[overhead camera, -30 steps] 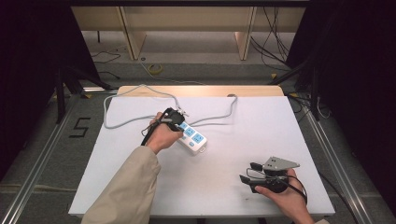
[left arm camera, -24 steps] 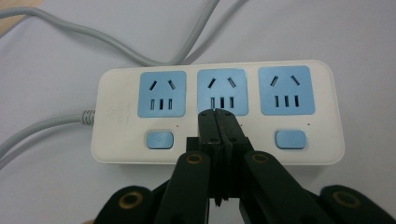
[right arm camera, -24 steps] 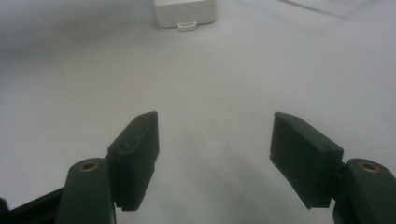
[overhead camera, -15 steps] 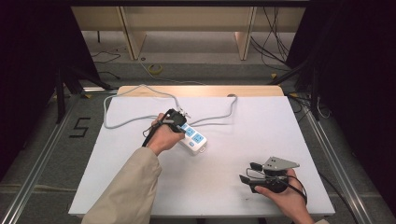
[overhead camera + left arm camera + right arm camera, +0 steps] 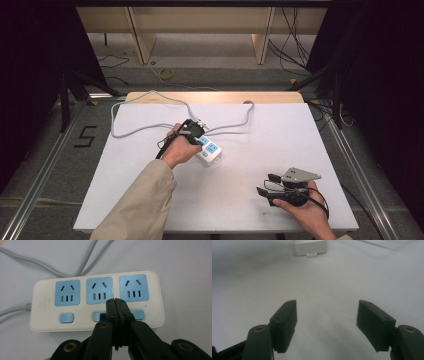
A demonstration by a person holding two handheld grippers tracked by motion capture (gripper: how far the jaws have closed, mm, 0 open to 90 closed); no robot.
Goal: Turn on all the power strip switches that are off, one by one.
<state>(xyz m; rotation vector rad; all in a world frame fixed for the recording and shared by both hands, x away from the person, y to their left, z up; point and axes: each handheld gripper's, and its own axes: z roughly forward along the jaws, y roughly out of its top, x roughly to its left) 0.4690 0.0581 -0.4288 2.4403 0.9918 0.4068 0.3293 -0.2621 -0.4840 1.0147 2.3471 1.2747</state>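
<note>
A white worktop (image 5: 150,200) stands in a dark room, with a grey floor and wooden furniture legs behind it. On the worktop, a little left of the middle, lies a white power strip (image 5: 96,301) with three blue sockets and a row of blue switches under them (one switch for each socket). Its grey cable (image 5: 145,127) runs in loops toward the far edge of the worktop. The left gripper (image 5: 116,305) is over the strip, jaws pressed together with nothing between them, and the tips are at the middle switch (image 5: 98,316), between it and the switch at the right; I cannot tell if they press it. The right gripper (image 5: 326,315) rests near the front right corner of the worktop, well apart from the strip, with its jaws wide apart and empty, pointing toward the strip's end.
</note>
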